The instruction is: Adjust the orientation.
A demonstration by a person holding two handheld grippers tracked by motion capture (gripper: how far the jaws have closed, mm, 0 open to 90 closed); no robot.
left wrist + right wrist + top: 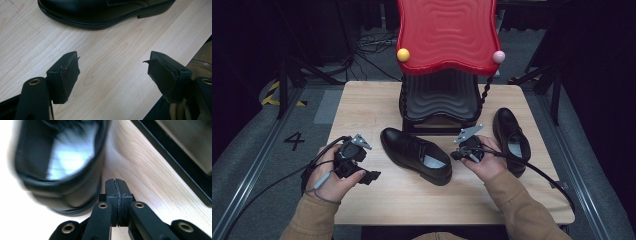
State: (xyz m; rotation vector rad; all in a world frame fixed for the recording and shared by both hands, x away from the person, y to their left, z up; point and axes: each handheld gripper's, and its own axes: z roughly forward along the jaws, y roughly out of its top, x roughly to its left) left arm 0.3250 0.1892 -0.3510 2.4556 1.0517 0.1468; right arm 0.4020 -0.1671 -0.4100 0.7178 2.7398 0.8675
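While my left gripper (371, 176) waits wide open, my closed right gripper (116, 182) sits just beside the heel of the nearer shoe (62, 170).

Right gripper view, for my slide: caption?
Shut right gripper beside the heel of a black leather shoe on the wooden table.

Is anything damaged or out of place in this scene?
The pads on the open left gripper look torn, with frayed edges. The two black shoes, and, lie apart and point different ways.
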